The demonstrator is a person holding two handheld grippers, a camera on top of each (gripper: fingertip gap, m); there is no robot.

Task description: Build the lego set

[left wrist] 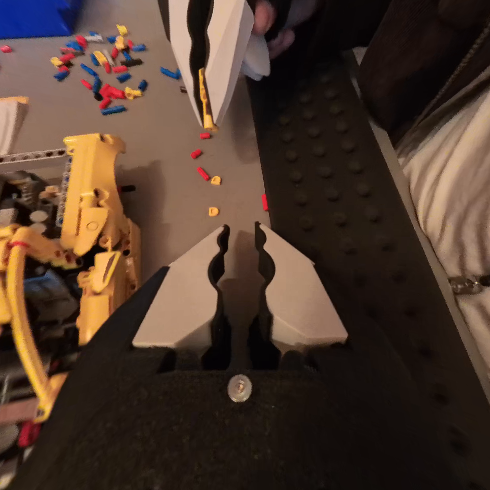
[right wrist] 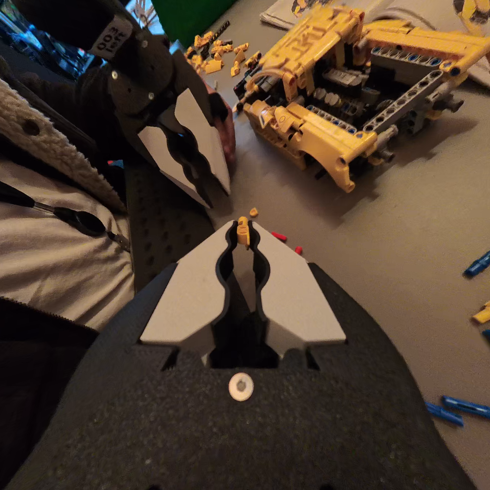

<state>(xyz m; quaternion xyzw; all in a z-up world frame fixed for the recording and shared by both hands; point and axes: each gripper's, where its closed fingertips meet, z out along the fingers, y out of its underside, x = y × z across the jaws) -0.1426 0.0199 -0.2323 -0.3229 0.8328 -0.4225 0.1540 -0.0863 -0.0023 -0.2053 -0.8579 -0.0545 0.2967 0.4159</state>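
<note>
My right gripper (right wrist: pixel 242 225) is shut on a small yellow connector piece (right wrist: pixel 243 232), held at the fingertips just above the table. It also shows in the left wrist view (left wrist: pixel 209 125), with the yellow piece (left wrist: pixel 204 100) between its pads. My left gripper (left wrist: pixel 241 227) is open and empty, low over the table, facing the right gripper; it shows in the right wrist view (right wrist: pixel 220 199). The partly built yellow lego vehicle (right wrist: pixel 331 111) stands on the grey table, left of my left gripper (left wrist: pixel 90 212).
Between the grippers lie two small yellow pieces (left wrist: pixel 213 211) (left wrist: pixel 216 180) and red pins (left wrist: pixel 202 173). A pile of red, blue and yellow pins (left wrist: pixel 106 74) lies farther off. A black studded mat (left wrist: pixel 331 185) edges the table by a person's clothing. Blue pins (right wrist: pixel 456 408) lie to the right. Tip to tip, the grippers are about 7 cm apart.
</note>
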